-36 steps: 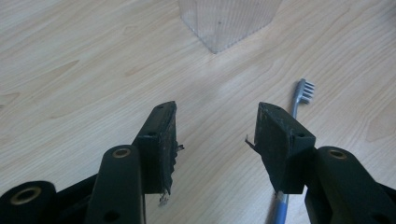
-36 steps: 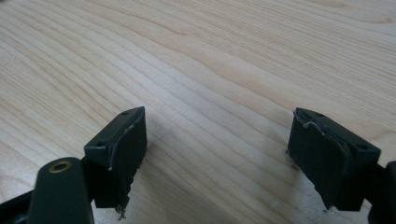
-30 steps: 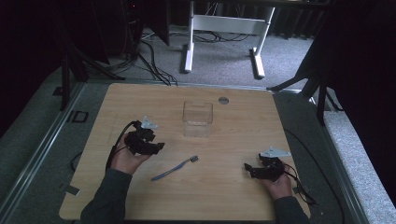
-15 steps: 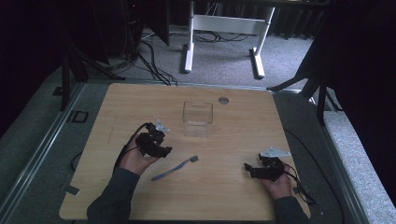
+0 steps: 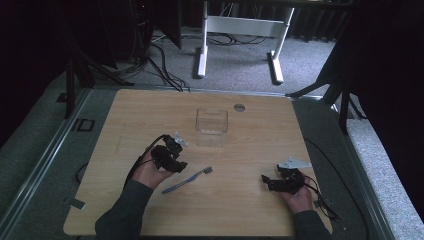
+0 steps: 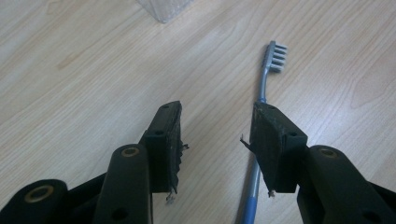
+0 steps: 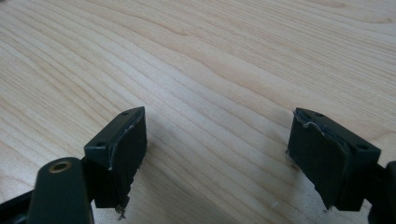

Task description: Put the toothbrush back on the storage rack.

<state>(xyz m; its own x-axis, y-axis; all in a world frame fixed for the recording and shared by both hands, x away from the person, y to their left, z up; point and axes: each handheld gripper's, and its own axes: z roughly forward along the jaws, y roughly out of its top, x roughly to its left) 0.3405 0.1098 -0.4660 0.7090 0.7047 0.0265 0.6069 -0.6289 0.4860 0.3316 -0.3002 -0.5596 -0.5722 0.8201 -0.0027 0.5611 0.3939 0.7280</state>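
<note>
Left tool (image 6: 212,140) is hovering wide open beside the toothbrush (image 6: 264,88), which is lying flat on the tabletop (image 5: 250,150), not grabbed yet. Right tool (image 7: 215,154) is sitting open too, holding nothing.

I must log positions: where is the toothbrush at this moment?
In the high view the toothbrush lies flat on the table, just right of the left gripper and nearer the person than the clear container.

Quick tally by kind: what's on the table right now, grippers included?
Toothbrush: 1, blue-grey, lying flat by the left gripper
Clear container: 1
Round grommet in the tabletop: 1
Grippers: 2, left and right gripper, jaws of both apart
Total: 5
</note>
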